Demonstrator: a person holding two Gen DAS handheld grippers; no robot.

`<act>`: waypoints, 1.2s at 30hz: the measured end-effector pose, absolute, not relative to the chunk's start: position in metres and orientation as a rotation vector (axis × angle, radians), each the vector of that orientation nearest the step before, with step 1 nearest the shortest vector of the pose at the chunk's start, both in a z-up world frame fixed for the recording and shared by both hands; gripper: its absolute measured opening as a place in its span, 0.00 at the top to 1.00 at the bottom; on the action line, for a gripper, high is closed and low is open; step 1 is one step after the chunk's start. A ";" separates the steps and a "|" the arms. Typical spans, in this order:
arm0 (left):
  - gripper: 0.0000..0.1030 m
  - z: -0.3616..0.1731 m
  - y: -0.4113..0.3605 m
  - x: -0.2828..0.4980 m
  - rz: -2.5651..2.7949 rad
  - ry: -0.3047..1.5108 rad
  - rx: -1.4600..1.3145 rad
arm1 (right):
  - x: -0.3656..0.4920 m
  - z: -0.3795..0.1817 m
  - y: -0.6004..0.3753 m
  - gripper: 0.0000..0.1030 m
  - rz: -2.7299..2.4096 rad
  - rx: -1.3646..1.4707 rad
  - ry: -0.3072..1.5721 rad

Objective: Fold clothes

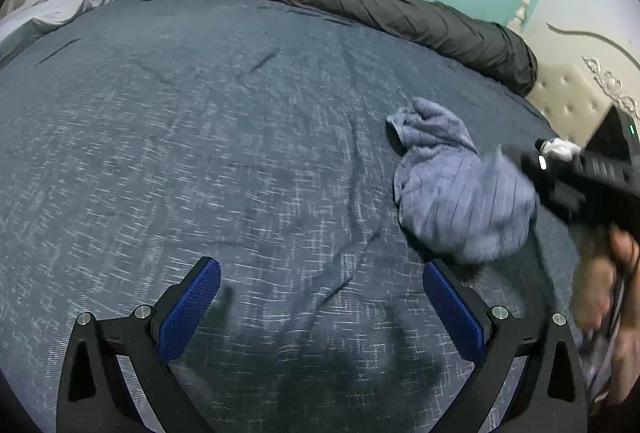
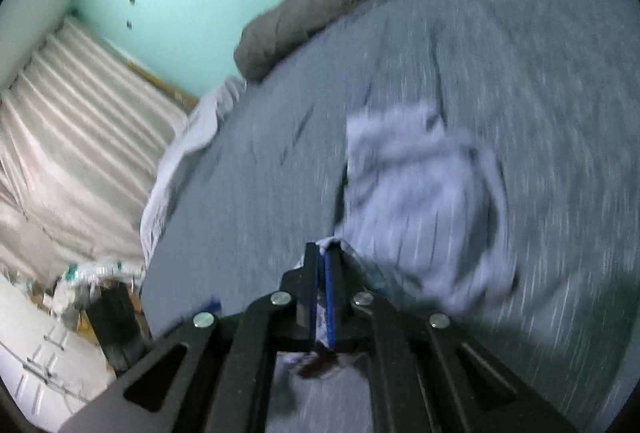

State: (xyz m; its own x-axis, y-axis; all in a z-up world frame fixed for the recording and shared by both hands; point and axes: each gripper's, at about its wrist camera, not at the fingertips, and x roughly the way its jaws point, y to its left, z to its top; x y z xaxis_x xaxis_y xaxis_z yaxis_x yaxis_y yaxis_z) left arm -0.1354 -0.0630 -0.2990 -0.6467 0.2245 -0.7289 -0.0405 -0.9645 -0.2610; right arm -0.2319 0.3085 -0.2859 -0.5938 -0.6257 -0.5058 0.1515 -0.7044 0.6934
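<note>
Left gripper (image 1: 320, 297): held spread wide above the bedspread (image 1: 200, 153), nothing grasped.
Right gripper (image 2: 325, 253): clamped on 1 edge of the garment (image 2: 424, 201).
Garment: crumpled on bedspread, apparently partly lifted; blurred.

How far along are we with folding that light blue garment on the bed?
Barely started. Nothing looks folded: the striped garment is bunched in a crumpled heap on the dark bedspread. In hand: the right gripper is shut on an edge of it, though that view is blurred. The left gripper is open and holds nothing. Left to do: spread the garment flat, then make every fold.
</note>
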 end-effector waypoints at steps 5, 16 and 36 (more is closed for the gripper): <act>0.00 -0.302 -0.043 -0.146 2.653 -0.271 -1.242 | -0.248 -0.297 0.332 0.98 -2.387 1.088 -0.912; 0.00 -0.296 -0.006 -0.183 2.602 -0.219 -1.175 | -0.246 -0.318 0.354 0.97 -2.415 1.145 -0.970; 0.56 -0.310 0.029 -0.228 2.551 -0.128 -1.206 | -0.234 -0.299 0.361 0.83 -2.483 1.131 -0.894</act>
State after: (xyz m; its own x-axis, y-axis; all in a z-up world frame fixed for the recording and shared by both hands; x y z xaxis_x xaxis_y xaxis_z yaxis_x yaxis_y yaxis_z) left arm -0.2277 0.0285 -0.3102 -0.5948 0.3188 -0.7379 -0.2436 -0.9463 -0.2125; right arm -0.2344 0.3605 -0.2995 -0.6592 -0.4717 -0.5856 -0.0098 -0.7733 0.6339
